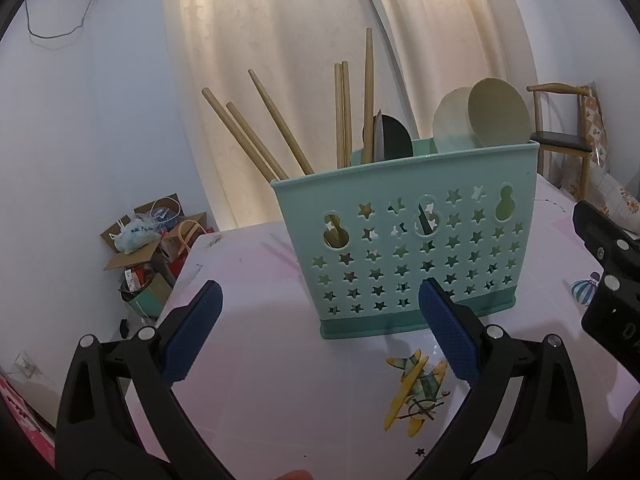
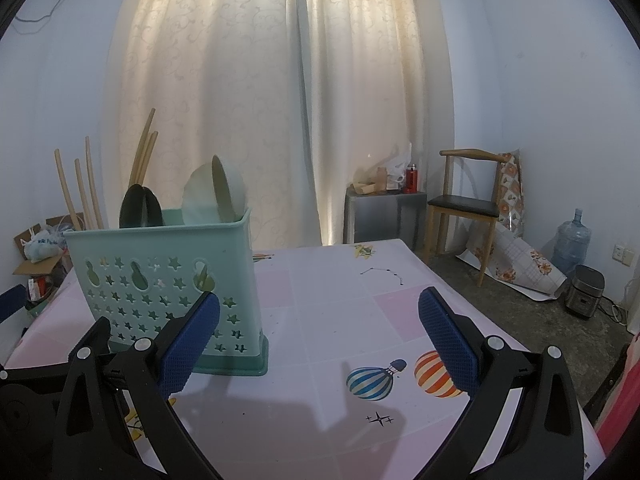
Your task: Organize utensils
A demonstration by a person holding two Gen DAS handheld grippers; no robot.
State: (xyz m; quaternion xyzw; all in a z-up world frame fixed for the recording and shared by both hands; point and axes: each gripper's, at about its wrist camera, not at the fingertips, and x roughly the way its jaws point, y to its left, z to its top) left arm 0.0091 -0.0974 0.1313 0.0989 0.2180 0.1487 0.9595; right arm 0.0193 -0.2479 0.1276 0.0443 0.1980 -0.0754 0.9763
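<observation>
The green caddy (image 1: pixel 404 248) stands on the table (image 1: pixel 280 360) at 12 o'clock from the left claw (image 1: pixel 320 332). Chopsticks (image 1: pixel 256 136) and spoons (image 1: pixel 496 112) stand inside, sorted by slot (tidy already, I think). Both claws, the right claw (image 2: pixel 320 332) too, are wide apart and empty.

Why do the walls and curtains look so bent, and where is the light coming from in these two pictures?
Left wrist view: the fisheye lens bows the curtain and darkens the corners; daylight glows through the fabric, backlighting the chopsticks in the green utensil holder. Right wrist view: the same bending and the same glowing curtain; a soft shadow falls across the tablecloth near the camera.
</observation>
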